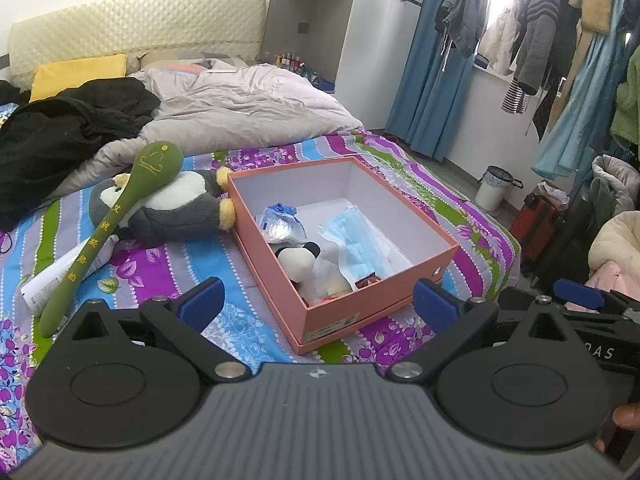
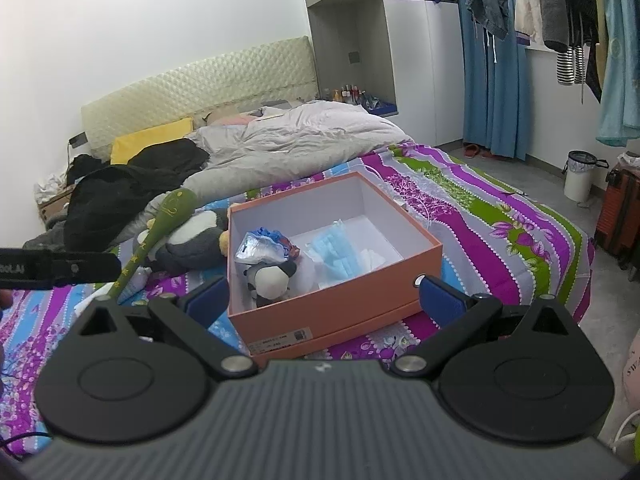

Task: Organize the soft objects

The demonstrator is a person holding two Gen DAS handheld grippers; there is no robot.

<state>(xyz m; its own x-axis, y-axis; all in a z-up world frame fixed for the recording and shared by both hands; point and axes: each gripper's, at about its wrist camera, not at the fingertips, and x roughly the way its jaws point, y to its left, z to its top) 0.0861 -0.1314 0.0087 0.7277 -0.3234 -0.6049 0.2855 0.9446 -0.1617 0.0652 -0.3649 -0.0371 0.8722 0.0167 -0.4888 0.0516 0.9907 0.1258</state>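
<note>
An open orange box sits on the striped bedspread. Inside lie a small panda plush, blue face masks and a crinkled plastic bag. A grey and white penguin plush lies left of the box, with a green spoon-shaped soft toy across it. A white tube lies beside them. My left gripper and right gripper are both open and empty, held just before the box's near side.
A grey duvet, black clothes and a yellow pillow lie further up the bed. Right of the bed stand a white bin, a red suitcase and hanging clothes.
</note>
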